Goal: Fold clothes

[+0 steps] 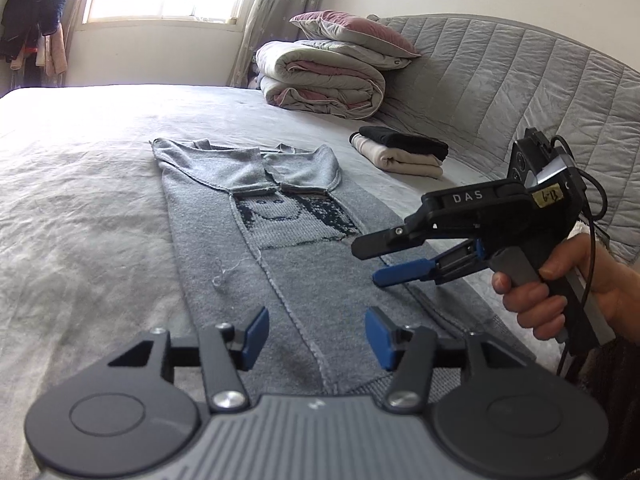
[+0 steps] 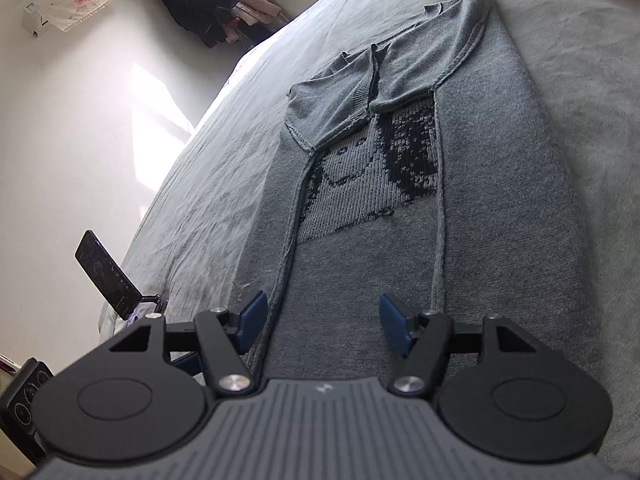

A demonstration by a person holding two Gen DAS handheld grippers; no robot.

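A grey knit sweater (image 1: 280, 248) with a dark face pattern lies flat on the bed (image 1: 80, 200). Its sides are folded inward into a long strip and both sleeves are laid across the top. My left gripper (image 1: 318, 338) hovers over the sweater's near end, open, with nothing between its blue pads. My right gripper (image 1: 378, 262), held in a person's hand (image 1: 536, 296), hangs open over the sweater's right edge. In the right wrist view the sweater (image 2: 400, 248) stretches away from the right gripper (image 2: 320, 322), whose pads are spread above the hem end and grip nothing.
A folded black and cream stack of clothes (image 1: 400, 152) sits by the grey quilted headboard (image 1: 520, 92). A rolled duvet with a pillow (image 1: 320, 76) lies at the bed's far corner. A phone on a stand (image 2: 106, 276) stands off the bed's side.
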